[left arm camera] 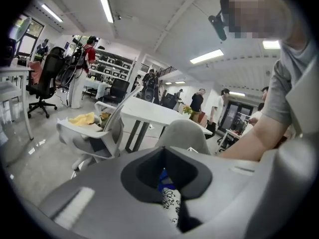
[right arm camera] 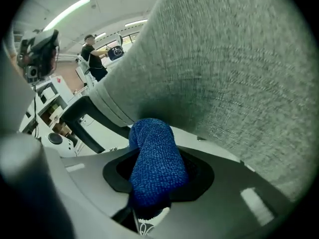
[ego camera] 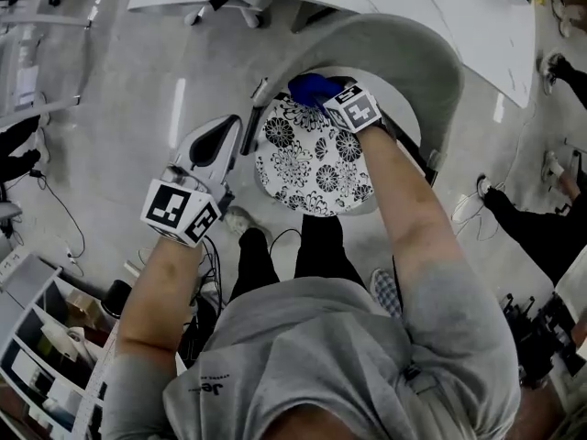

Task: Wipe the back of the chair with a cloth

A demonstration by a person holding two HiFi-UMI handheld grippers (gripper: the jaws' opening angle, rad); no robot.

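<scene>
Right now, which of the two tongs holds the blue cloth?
The right tongs, clamped on the blue cloth at the grey chair back; the left tongs grip nothing.

this is looking like an open-plan office or lab: strip lights (left arm camera: pixel 105 5) are running along the ceiling, and white counters (left arm camera: pixel 149 114) and a wheeled black office chair (left arm camera: pixel 45 78) are standing on a polished grey floor (ego camera: pixel 138 90). people (left arm camera: pixel 198 103) are standing about near shelving (left arm camera: pixel 112 63) at the back, and cables (ego camera: pixel 55 200) are trailing over the floor.

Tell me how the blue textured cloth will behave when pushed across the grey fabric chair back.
The blue textured cloth is probably floppy: it curls over above the jaws that pinch it. Its nubbly weave will likely drag rather than slide on the grey fabric chair back.
</scene>
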